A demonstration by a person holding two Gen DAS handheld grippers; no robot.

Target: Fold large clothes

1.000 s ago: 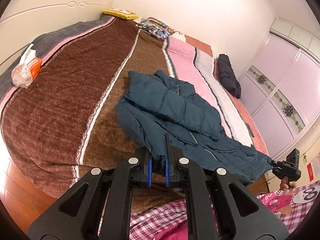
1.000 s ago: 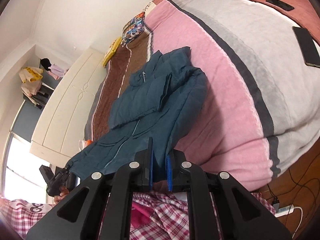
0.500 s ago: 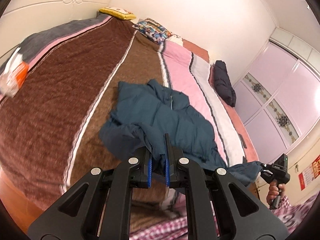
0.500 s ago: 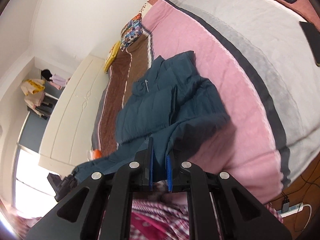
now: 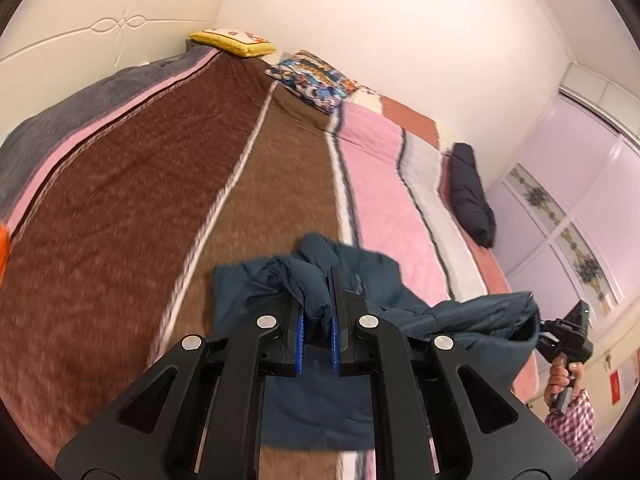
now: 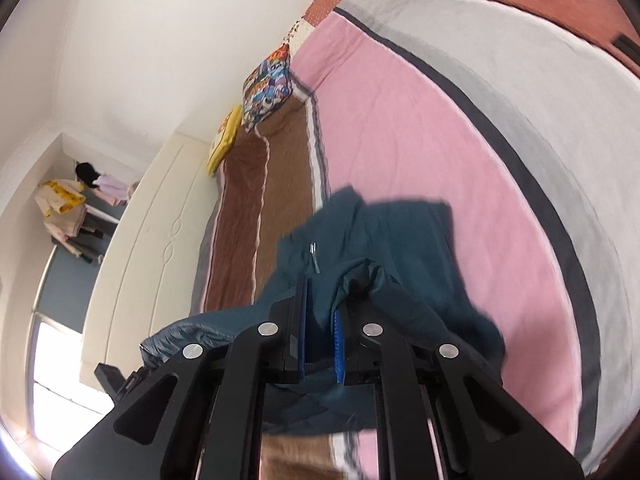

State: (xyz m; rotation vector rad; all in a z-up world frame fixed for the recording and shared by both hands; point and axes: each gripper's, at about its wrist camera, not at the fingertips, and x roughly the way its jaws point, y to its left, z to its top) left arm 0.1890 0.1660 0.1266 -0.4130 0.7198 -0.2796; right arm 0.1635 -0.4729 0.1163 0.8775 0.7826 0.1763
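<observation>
A dark teal padded jacket (image 5: pixel 384 296) lies bunched on the striped bedspread (image 5: pixel 120 208), its lower hem lifted off the bed and carried over the rest. My left gripper (image 5: pixel 318 308) is shut on one corner of that hem. My right gripper (image 6: pixel 322 312) is shut on the other corner; in the left wrist view the right gripper (image 5: pixel 568 336) shows at the far right, held by a hand (image 5: pixel 560 376), with the hem stretched between both. The jacket (image 6: pixel 400 240) shows its collar and zip pull (image 6: pixel 314 258) beyond my right fingers. The fabric under both grippers is partly hidden.
A dark folded garment (image 5: pixel 468 196) lies on the bed's right side. A yellow cushion (image 5: pixel 232 42) and a patterned pillow (image 5: pixel 316 80) sit at the head. A white wardrobe (image 6: pixel 152 240) stands along one side, lilac sliding doors (image 5: pixel 568 184) along the other. A dark flat object (image 6: pixel 624 44) lies near the bed's edge.
Both grippers have travelled forward over the bed and slightly up, carrying the jacket's hem toward the collar. The jacket, spread long before, is now doubled and bunched.
</observation>
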